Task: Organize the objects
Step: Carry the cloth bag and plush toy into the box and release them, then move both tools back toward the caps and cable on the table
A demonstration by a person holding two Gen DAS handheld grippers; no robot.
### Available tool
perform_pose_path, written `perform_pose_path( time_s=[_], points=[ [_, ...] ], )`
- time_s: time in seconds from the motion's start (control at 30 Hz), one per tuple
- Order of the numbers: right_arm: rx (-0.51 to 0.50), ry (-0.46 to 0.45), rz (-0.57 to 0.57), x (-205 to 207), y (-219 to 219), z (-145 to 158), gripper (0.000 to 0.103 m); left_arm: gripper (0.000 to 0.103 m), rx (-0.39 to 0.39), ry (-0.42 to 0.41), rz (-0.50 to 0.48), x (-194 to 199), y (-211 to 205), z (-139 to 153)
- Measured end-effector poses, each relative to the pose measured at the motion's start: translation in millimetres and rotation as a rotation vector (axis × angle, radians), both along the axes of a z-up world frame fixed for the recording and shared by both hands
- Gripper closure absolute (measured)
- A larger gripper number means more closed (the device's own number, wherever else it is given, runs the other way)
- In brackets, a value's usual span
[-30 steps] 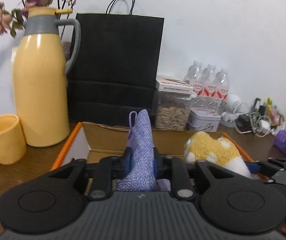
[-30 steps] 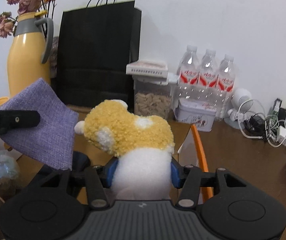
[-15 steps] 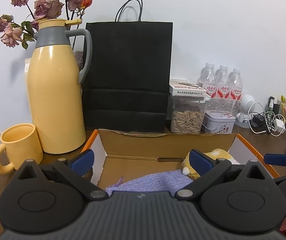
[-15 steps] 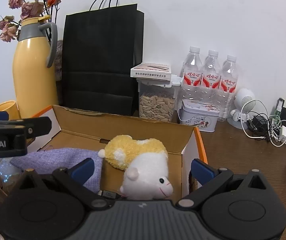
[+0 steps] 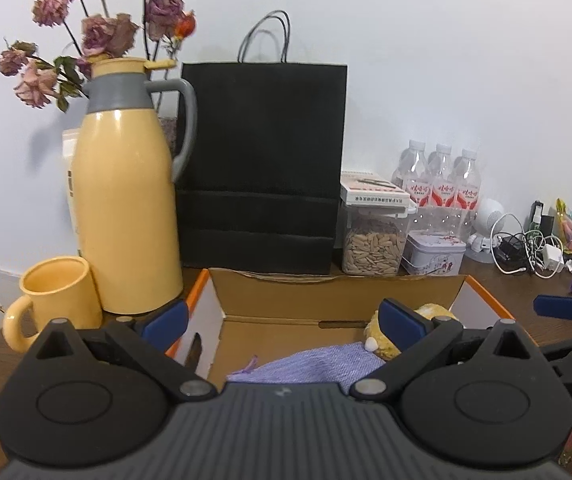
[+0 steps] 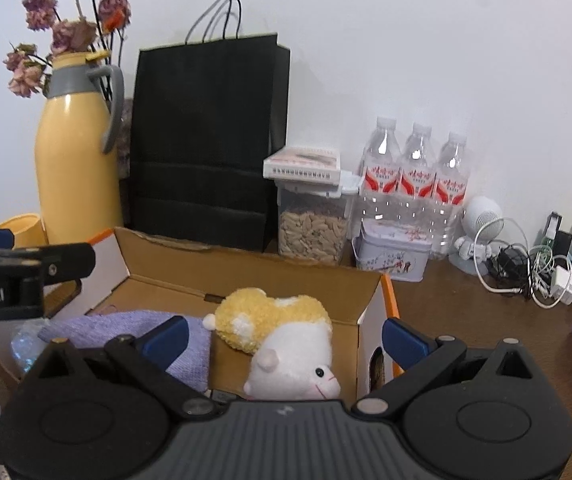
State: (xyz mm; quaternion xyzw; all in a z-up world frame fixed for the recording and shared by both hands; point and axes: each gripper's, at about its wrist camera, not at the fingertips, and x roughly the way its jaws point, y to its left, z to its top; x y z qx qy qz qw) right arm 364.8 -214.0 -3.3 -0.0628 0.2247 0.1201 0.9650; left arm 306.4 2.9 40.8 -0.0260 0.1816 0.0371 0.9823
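An open cardboard box (image 5: pixel 325 292) (image 6: pixel 246 264) with orange edges stands on the wooden table. A purple woven pouch (image 5: pixel 313 368) (image 6: pixel 126 328) lies flat inside it. A yellow and white plush toy (image 6: pixel 282 340) (image 5: pixel 425 316) lies in the box beside the pouch. My left gripper (image 5: pixel 282 324) is open and empty above the near side of the box. My right gripper (image 6: pixel 286 340) is open and empty, with the plush below and between its blue pads. The left gripper also shows at the left edge of the right wrist view (image 6: pixel 26 272).
A yellow thermos jug (image 5: pixel 126 200) with dried flowers and a yellow mug (image 5: pixel 58 300) stand left of the box. Behind it are a black paper bag (image 5: pixel 262 168), a seed jar (image 5: pixel 373 240), a tin (image 5: pixel 433 252), water bottles (image 5: pixel 437 188). Cables (image 5: pixel 525 252) lie at right.
Both grippers opened and let go. The purple pouch and the plush toy dropped into the box. Both grippers have drawn back and up a little.
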Motion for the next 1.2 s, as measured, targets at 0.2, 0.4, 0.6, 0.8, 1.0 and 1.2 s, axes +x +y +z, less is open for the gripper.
perform_pose_path(
  time_s=[0.2, 0.4, 0.6, 0.8, 1.0, 1.2],
  points=[
    [0.017, -0.064, 0.008, -27.2, -3.1, 17.6, 0.000, 0.000, -0.007, -0.018, 0.012, -28.1, 10.4, 10.6],
    [0.036, -0.117, 0.028, -67.9, -5.4, 26.1, 0.000, 0.000, -0.003, -0.052, 0.022, -65.4, 17.6, 18.6],
    [0.057, -0.117, 0.041, -115.3, -20.9, 22.4, 0.000, 0.000, 0.018, -0.040, 0.014, -108.7, 25.2, 16.6],
    [0.058, -0.068, 0.040, -152.9, -35.2, 8.6, 0.000, 0.000, 0.049, 0.013, 0.033, -142.0, 33.7, 2.9],
    [0.046, 0.003, 0.050, -185.0, -41.9, -14.2, 0.000, 0.000, 0.042, 0.089, 0.065, -172.8, 45.9, -20.1],
    [0.015, 0.079, 0.071, -206.3, -37.6, -40.6, 0.000, 0.000, 0.038, 0.158, 0.080, -197.3, 53.3, -42.1]
  ],
)
